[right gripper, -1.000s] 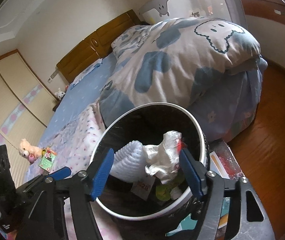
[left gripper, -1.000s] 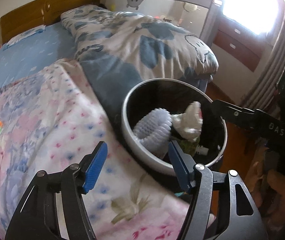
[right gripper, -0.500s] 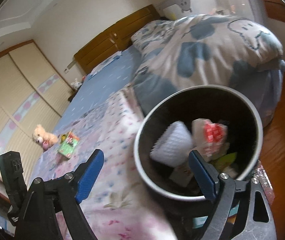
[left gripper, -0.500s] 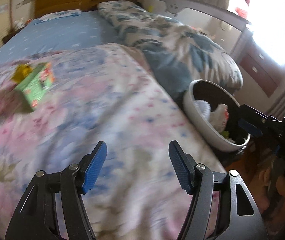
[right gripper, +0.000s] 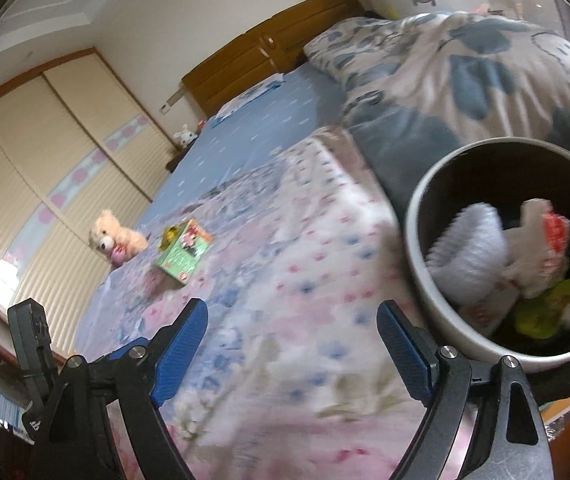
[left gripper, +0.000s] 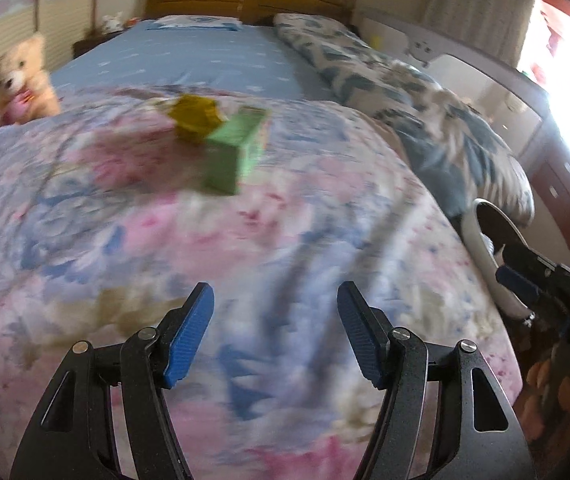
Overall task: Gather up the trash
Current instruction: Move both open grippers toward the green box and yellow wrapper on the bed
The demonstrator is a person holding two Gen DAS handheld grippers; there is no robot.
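A green carton (left gripper: 233,156) lies on the floral quilt (left gripper: 285,240), with a crumpled yellow wrapper (left gripper: 195,118) touching its far side. Both also show in the right wrist view, the carton (right gripper: 183,254) and the wrapper (right gripper: 171,234). My left gripper (left gripper: 275,300) hovers open over the quilt, short of the carton, nothing between its blue pads. My right gripper (right gripper: 291,316) stands wide open and empty above the quilt beside the round trash bin (right gripper: 419,240). Inside the bin lie a white foam net (right gripper: 473,256), a crumpled white-and-red wrapper (right gripper: 541,236) and green scraps.
A teddy bear (right gripper: 113,238) sits on the bed's far-left side beyond the carton. A folded blue-patterned duvet (right gripper: 465,60) lies behind the bin, which stands at the bed's right edge (left gripper: 483,248). Wooden headboard and wardrobe doors are behind; wooden floor lies to the right.
Both grippers swung left, away from above the bin and out over the floral quilt. The right jaws widened. The carton and yellow wrapper came towards the middle of the left view.
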